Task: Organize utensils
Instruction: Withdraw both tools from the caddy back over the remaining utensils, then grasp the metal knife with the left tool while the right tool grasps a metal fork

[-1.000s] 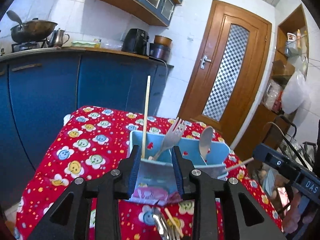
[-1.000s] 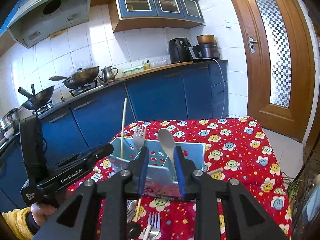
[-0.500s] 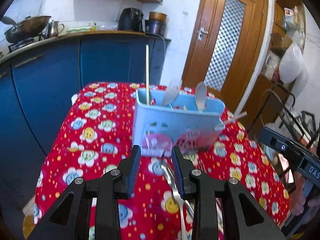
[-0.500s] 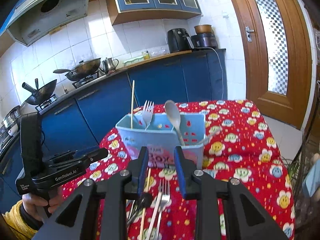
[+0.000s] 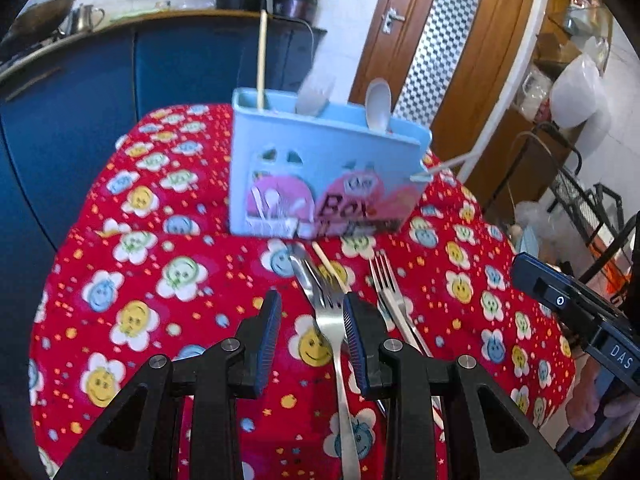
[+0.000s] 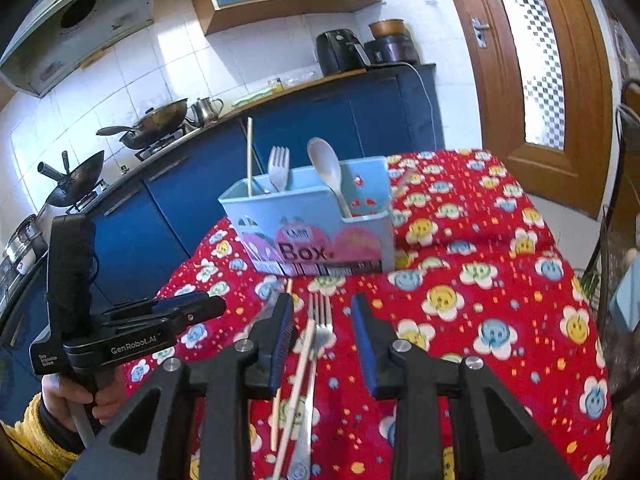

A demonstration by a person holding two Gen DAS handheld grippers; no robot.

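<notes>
A light blue utensil box (image 5: 320, 168) (image 6: 316, 228) stands on the red flowered tablecloth (image 5: 140, 264). In it stand a chopstick (image 6: 249, 156), a fork (image 6: 279, 168) and a pale spoon (image 6: 326, 172). Loose on the cloth in front of it lie a fork (image 5: 334, 320), a second fork (image 5: 386, 284), a knife (image 5: 304, 276) and chopsticks (image 6: 298, 384). My left gripper (image 5: 312, 326) is open and empty above the near fork. My right gripper (image 6: 323, 328) is open and empty above a fork (image 6: 322, 320) and a chopstick.
Blue kitchen cabinets (image 6: 168, 208) with woks and a kettle stand behind the table. A wooden door (image 5: 436, 52) is at the right. Wire racks and bags (image 5: 572, 200) stand beside the table's right edge. The left gripper's body (image 6: 100, 336) shows in the right wrist view.
Both grippers have pulled back from the blue box and tilted down toward the loose utensils. The box now stands free on the cloth, farther from both.
</notes>
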